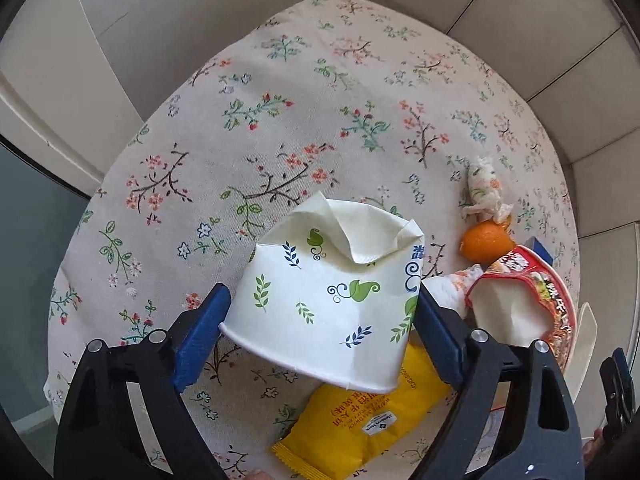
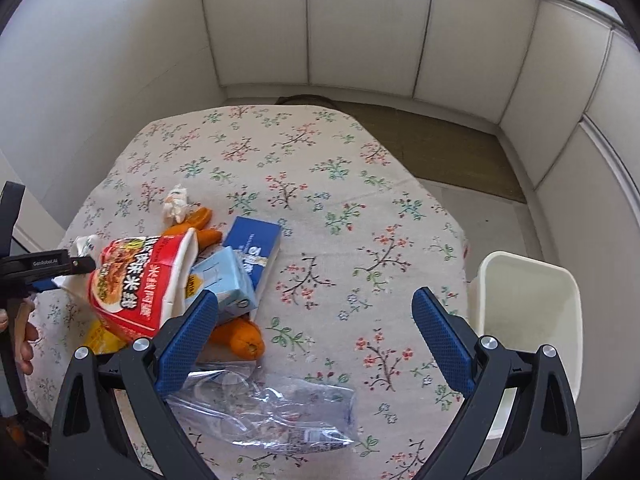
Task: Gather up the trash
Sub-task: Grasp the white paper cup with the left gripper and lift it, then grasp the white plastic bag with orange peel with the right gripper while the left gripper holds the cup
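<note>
- The left hand-held gripper (image 1: pixel 320 320) had its two blue pads set against opposite sides of a crushed white paper cup (image 1: pixel 332 292) printed with green and blue leaves; the pads touched the cup's walls and clamped it, mouth end dented and pointing away.
- The cup sat above the table (image 1: pixel 280 80), which was covered in a floral cloth, with a yellow snack wrapper (image 1: pixel 360 432) under it.
- To the cup's right lay a red instant-noodle cup (image 1: pixel 532 300), orange peel (image 1: pixel 484 242) and a crumpled tissue (image 1: pixel 484 192), close together.
- The right hand-held gripper (image 2: pixel 316 344) hung with its jaws wide apart and nothing between them, over a crumpled clear plastic bag (image 2: pixel 272 412).
- Near its left finger were a light-blue carton (image 2: pixel 228 280), a darker blue box (image 2: pixel 252 244) and another piece of orange peel (image 2: pixel 240 338).
- A white bin (image 2: pixel 528 320) stood just beside the table's right edge.
</note>
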Motion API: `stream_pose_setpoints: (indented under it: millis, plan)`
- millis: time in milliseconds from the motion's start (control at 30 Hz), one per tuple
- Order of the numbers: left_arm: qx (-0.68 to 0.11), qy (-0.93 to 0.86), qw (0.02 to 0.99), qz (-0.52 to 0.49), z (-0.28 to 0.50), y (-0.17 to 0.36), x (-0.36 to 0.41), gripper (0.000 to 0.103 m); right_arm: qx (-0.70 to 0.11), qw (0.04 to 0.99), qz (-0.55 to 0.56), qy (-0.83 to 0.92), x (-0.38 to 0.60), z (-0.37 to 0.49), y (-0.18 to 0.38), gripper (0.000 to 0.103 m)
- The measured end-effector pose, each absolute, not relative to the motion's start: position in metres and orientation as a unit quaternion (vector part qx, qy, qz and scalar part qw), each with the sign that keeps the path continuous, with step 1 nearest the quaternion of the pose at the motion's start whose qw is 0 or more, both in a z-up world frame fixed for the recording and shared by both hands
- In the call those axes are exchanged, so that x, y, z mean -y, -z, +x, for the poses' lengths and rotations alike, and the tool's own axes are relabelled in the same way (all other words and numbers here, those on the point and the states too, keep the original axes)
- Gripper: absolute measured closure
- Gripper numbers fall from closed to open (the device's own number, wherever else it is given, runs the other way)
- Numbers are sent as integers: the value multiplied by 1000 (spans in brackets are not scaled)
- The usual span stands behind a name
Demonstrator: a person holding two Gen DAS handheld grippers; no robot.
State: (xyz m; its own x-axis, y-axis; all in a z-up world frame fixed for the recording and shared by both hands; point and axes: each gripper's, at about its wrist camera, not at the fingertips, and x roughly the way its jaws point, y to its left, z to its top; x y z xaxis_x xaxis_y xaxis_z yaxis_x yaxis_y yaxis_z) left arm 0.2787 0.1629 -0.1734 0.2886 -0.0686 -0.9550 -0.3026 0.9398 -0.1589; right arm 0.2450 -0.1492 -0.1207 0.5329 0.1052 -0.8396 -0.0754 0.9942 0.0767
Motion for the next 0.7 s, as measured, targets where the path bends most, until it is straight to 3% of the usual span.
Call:
stream_pose_setpoints:
  millis: [200,600,700]
  plan:
    - [-547,-57,816,-179,272,137,-156,18,-486,870,14,-82,131,246,122,9]
    - [-479,-25,848,-225,271,83,-156,17,-529,824,144,-141,97,313,139,9]
    - [-477,-26,849,-224,270,78,-161,17,-535,826,110,-137,82,341,137,9]
